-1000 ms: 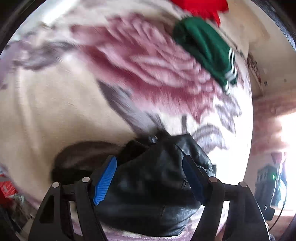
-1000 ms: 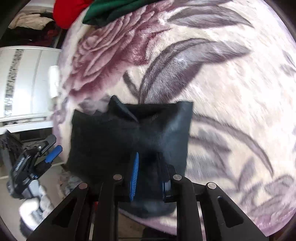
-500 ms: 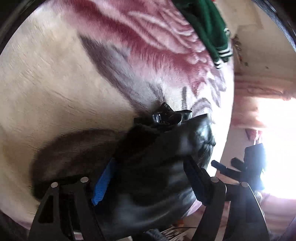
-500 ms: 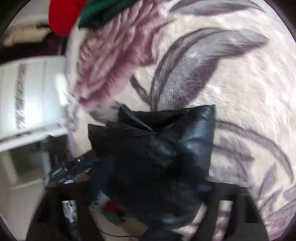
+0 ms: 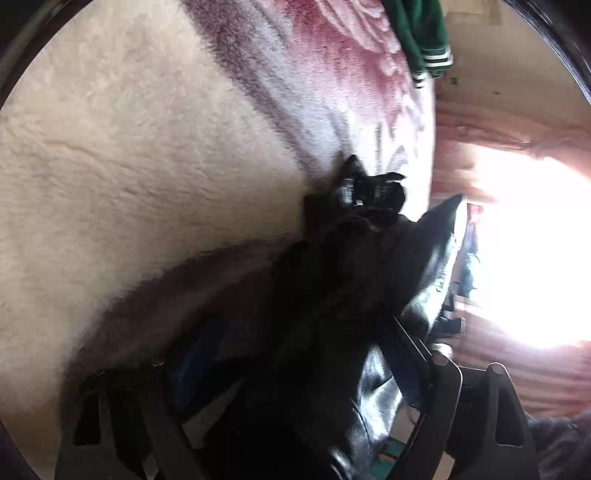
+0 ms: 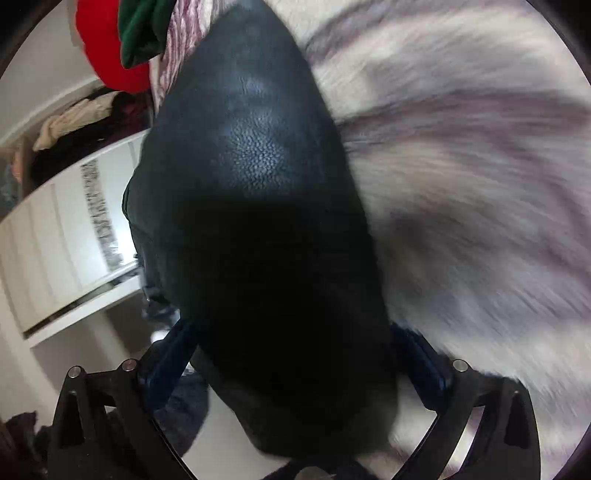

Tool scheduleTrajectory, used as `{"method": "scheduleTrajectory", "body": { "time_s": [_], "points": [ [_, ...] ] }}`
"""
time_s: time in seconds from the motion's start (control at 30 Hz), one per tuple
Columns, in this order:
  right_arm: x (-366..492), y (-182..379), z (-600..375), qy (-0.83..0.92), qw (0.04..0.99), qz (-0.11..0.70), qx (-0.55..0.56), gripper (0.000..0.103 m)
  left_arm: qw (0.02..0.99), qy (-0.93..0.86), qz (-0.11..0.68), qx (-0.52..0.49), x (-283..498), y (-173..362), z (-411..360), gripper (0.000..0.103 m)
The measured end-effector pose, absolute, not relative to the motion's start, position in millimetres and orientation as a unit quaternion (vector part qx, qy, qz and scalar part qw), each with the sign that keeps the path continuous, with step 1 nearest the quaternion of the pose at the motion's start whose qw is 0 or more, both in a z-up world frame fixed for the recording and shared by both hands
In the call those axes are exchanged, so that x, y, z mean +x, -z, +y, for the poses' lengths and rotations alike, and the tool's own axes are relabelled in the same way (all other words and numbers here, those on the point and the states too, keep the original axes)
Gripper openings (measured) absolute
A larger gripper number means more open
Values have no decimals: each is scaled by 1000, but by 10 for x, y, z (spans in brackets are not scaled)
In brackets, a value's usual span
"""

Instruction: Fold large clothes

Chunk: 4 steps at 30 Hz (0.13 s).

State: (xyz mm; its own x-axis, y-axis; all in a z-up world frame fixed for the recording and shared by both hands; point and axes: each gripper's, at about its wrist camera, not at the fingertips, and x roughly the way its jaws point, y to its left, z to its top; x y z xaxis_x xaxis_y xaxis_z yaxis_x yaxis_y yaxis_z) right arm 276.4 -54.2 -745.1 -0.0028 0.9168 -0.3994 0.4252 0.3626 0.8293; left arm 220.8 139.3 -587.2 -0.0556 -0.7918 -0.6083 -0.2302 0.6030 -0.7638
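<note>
The black jacket (image 6: 258, 184) lay bundled on the floral blanket (image 5: 129, 147), its collar toward twelve o'clock. The right gripper (image 6: 291, 354) and left gripper (image 5: 295, 354) had just been opening, jaws apart astride it, probably to regrip.

The jacket (image 6: 258, 155) is black, pebble-grained leather with a soft sheen, lying on a plush, fuzzy blanket (image 5: 129, 147), while at twelve o'clock a green knit garment (image 5: 424, 33) looks matt and ribbed, and the gripper fingers (image 5: 443, 387) are matt black plastic with blue pads.
</note>
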Motion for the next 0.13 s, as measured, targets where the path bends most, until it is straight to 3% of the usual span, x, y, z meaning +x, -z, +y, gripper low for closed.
{"method": "scheduleTrajectory", "body": {
  "time_s": [0.13],
  "points": [
    [2814, 7421, -425, -264, 502, 656, 498, 103, 560, 305, 656, -404, 2184, 5804, 1191, 84]
  ]
}}
